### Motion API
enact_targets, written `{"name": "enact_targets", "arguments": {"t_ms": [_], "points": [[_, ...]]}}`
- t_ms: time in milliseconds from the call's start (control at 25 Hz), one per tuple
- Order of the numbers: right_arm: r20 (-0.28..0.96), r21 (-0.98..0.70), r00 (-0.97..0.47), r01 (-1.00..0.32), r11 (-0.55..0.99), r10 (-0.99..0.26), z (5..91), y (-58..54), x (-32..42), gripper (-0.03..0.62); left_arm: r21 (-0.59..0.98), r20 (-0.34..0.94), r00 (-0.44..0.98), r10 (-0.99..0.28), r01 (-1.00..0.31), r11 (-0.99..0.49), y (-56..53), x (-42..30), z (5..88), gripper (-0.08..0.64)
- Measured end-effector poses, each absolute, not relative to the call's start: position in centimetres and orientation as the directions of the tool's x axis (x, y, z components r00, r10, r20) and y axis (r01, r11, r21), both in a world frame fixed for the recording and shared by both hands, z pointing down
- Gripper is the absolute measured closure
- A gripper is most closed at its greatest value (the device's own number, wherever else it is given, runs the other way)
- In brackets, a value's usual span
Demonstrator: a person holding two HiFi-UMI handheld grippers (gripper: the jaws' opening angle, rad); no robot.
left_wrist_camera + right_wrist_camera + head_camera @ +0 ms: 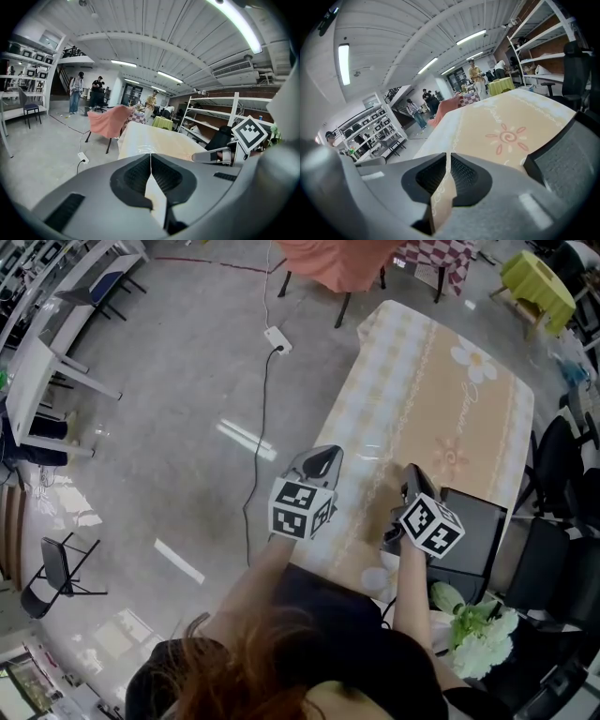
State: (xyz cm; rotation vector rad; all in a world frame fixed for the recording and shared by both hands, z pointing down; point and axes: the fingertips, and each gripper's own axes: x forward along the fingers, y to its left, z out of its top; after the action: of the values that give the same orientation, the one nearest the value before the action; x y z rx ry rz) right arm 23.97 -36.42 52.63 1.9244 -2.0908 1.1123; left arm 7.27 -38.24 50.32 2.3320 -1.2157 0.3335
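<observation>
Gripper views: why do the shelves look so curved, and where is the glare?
Left gripper view: the wide-angle lens bows the shelves and darkens the corners. Right gripper view: same bending; the strip light is blown out. Head view: lamp reflections glare on the glossy floor.

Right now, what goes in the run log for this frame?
left claw: shut, empty, at table edge | right claw: shut, empty, above table by black mesh panel

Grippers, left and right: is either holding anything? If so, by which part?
Nothing is held. On the left gripper the jaws are together with nothing between them; same on the right gripper. Only the beige flower-patterned table shows behind them.
</observation>
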Motion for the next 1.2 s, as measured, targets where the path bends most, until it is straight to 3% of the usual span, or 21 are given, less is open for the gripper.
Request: {"name": "enact_targets", "arguments": {"t_ms": [1200], "points": [[0.637,-0.417,-0.292,-0.909,0.0,-0.713,57.2,-41.5,22.9,0.505,0.396,0.474,0.563,-0.677,-0.823,-0.407,-42.2,7.5,54.9,0.548]]}}
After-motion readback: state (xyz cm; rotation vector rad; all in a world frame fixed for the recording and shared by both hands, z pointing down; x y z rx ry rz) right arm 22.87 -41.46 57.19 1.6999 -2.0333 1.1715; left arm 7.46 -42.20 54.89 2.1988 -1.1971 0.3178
